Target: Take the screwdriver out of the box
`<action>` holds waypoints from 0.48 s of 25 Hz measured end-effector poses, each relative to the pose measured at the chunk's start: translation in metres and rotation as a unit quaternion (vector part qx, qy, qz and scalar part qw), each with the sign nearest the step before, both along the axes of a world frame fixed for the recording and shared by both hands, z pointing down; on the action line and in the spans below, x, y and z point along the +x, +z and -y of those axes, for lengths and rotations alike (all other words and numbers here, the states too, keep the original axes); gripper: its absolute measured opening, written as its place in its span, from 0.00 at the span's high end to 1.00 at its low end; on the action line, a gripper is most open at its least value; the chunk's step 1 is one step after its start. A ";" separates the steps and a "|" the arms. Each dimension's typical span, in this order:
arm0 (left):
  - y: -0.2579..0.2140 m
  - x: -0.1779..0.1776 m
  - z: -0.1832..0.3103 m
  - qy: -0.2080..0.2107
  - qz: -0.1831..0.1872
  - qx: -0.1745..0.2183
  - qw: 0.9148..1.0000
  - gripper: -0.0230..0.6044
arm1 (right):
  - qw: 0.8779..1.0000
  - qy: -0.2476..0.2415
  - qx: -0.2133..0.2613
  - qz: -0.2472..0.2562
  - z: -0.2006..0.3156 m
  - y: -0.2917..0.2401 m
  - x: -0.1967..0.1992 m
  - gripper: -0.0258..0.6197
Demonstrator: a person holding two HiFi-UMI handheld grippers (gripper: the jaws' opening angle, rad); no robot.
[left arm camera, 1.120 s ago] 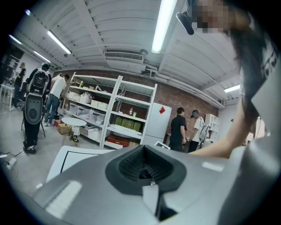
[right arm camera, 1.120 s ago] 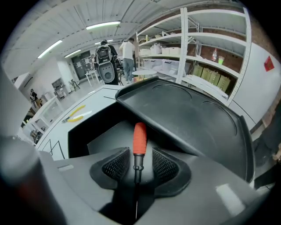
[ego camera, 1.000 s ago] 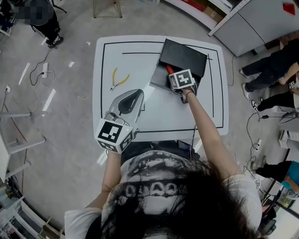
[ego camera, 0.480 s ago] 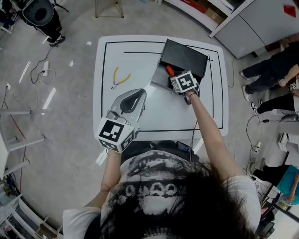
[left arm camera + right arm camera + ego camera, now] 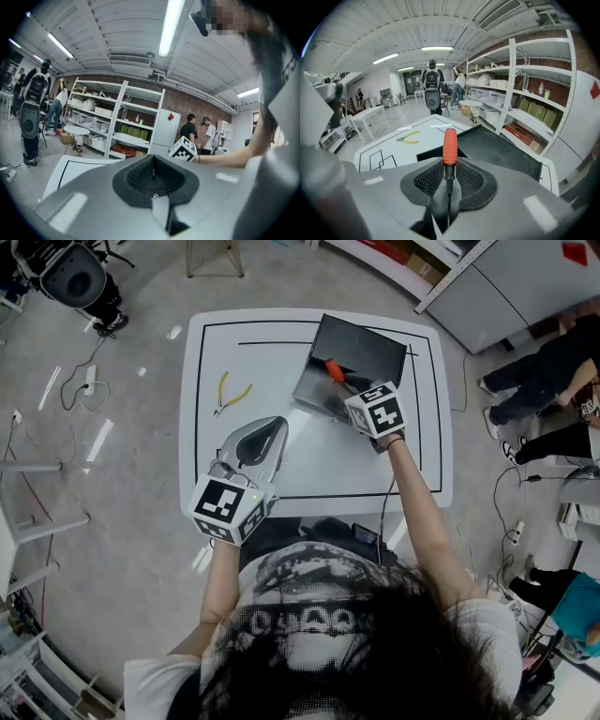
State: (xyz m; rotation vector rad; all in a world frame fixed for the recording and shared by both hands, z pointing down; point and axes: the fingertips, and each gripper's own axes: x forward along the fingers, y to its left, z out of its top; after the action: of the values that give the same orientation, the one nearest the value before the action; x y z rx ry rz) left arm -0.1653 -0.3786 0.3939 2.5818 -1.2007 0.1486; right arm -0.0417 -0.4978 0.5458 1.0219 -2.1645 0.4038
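Right gripper (image 5: 449,183) jaws just closed, pinching screwdriver (image 5: 450,143) by its shaft, likely so it lifts clear of box (image 5: 501,150). Left gripper (image 5: 154,197) pressed together, empty, idle.

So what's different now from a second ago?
The right claw has just closed on the orange-handled screwdriver and lifted it up from the black box. The left claw, the yellow pliers and the box itself stayed where they were.

My right gripper (image 5: 449,185) fingers (image 5: 425,180), just closing, clamp the orange-handled metal screwdriver (image 5: 450,145), lifting it from the black rectangular box (image 5: 501,150).
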 end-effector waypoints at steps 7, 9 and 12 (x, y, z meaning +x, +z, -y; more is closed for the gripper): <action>-0.008 0.026 -0.023 -0.003 0.007 0.006 1.000 0.96 | 0.996 -0.004 0.053 0.073 -0.038 -0.070 0.013 0.83; -0.012 0.035 -0.031 -0.002 0.006 0.014 1.000 0.96 | 0.993 -0.002 0.066 0.096 -0.053 -0.086 0.019 0.83; -0.018 0.050 -0.044 -0.002 0.009 0.025 1.000 0.96 | 0.989 0.010 0.084 0.123 -0.076 -0.105 0.034 0.83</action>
State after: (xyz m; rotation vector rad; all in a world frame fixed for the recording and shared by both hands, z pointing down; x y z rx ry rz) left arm -0.1156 -0.3345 0.3763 2.6254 -1.2318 0.1439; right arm -0.0080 -0.4218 0.4405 1.1374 -2.4448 0.3789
